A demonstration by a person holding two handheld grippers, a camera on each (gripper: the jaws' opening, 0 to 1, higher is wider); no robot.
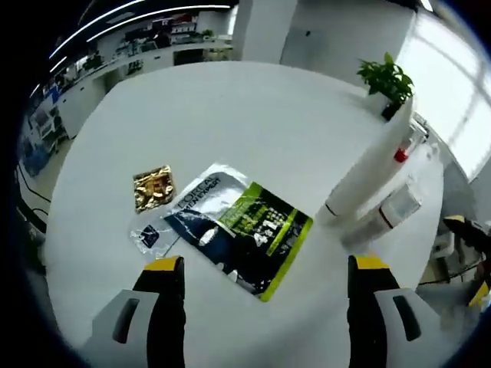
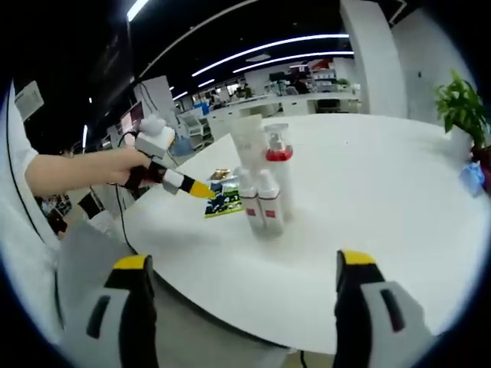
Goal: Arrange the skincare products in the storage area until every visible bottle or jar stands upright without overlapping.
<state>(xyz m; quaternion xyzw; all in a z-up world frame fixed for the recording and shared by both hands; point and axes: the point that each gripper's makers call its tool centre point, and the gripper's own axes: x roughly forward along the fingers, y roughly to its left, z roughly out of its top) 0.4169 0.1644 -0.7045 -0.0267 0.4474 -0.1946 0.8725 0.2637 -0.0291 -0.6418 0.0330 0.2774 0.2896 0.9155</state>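
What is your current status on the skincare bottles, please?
Both grippers open, empty: left gripper, right gripper. White skincare bottles upright, clustered on round white table. Green-and-blue foil pouch and gold sachet lie flat nearby.

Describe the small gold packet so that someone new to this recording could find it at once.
Start at the round white table in the left gripper view and find the large dark blue and green pouch lying flat near the gripper's jaws. The gold packet lies just beyond that pouch's silvery end, on the side away from the white bottles. It is small, crinkled and shiny gold.
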